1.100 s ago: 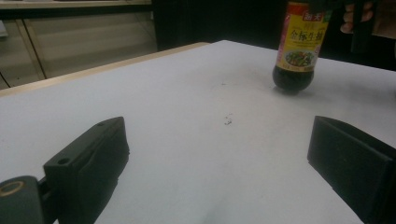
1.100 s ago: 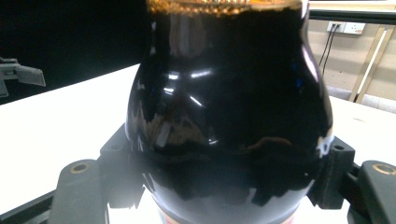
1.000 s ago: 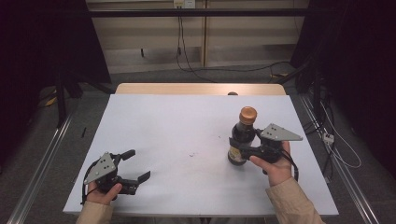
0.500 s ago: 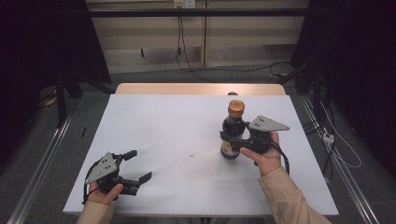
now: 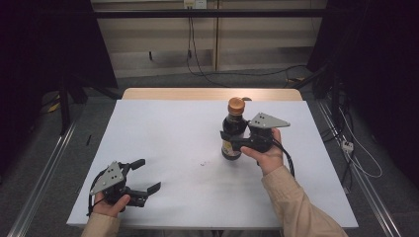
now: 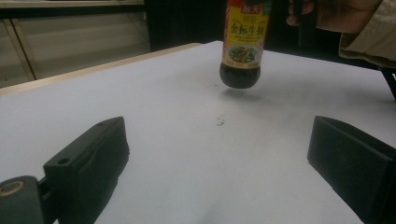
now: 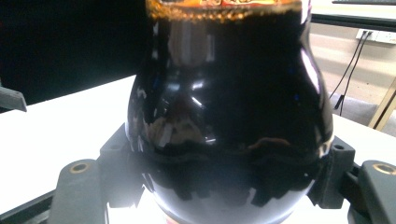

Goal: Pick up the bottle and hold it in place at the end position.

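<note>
Right of centre: right hand-held gripper (image 5: 236, 139) clamped on upright bottle (image 5: 233, 129), lifted just clear of desk (image 5: 163, 128). Lower left: left hand-held gripper (image 5: 147, 176) wide open, empty.

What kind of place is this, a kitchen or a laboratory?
Probably a laboratory or recording room: a plain white table, loose cables on the floor behind, dark curtains, and a sauce bottle clamped in the right gripper.

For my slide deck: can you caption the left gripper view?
Open left gripper low over the white table, facing a dark sauce bottle lifted clear of it.
</note>
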Tool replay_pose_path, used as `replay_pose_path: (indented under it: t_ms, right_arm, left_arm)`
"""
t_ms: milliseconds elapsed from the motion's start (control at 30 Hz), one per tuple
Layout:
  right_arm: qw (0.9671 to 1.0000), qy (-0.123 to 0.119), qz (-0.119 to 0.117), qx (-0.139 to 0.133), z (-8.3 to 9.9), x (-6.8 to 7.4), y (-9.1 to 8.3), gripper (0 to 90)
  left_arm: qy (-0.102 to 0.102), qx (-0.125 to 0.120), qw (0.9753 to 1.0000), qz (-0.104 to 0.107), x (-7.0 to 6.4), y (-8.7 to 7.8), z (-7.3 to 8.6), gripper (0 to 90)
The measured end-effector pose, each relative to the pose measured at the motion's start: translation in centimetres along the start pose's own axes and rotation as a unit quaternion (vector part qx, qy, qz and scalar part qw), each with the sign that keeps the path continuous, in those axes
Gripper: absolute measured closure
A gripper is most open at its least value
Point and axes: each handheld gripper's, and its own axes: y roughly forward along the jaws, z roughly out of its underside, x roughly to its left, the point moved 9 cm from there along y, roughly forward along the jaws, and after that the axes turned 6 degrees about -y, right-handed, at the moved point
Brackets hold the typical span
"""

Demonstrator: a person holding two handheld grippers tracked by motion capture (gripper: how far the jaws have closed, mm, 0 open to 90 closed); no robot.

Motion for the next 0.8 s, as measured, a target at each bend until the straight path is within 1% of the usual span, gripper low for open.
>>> replay_pose_path:
  t_ms: [100, 300, 467, 667, 800]
  right_arm:
    - [1.0, 0.0, -0.003, 0.001, 0.0, -0.1, 0.6, 27.1]
    - [0.9999, -0.008, -0.007, 0.008, 0.1, -0.3, 1.8, 27.1]
    - [0.9999, -0.009, -0.009, 0.008, -0.1, -0.5, 2.8, 27.1]
    - [0.9997, -0.014, -0.009, 0.019, -0.1, -0.5, 3.9, 27.1]
    - [0.9998, -0.007, -0.009, 0.018, 0.0, -0.6, 4.6, 27.0]
  left_arm:
    - [-0.001, -0.001, 1.0, 0.0, 0.0, 0.0, 0.0, 4.9]
    - [0.0, 0.0, 1.0, -0.001, 0.0, 0.0, 0.0, 4.9]
    - [0.0, 0.001, 1.0, -0.001, 0.0, 0.0, 0.0, 4.9]
    - [0.001, 0.0, 1.0, 0.002, 0.0, 0.0, 0.0, 4.9]
    - [0.001, 0.001, 1.0, 0.002, -0.1, 0.1, 0.0, 4.9]
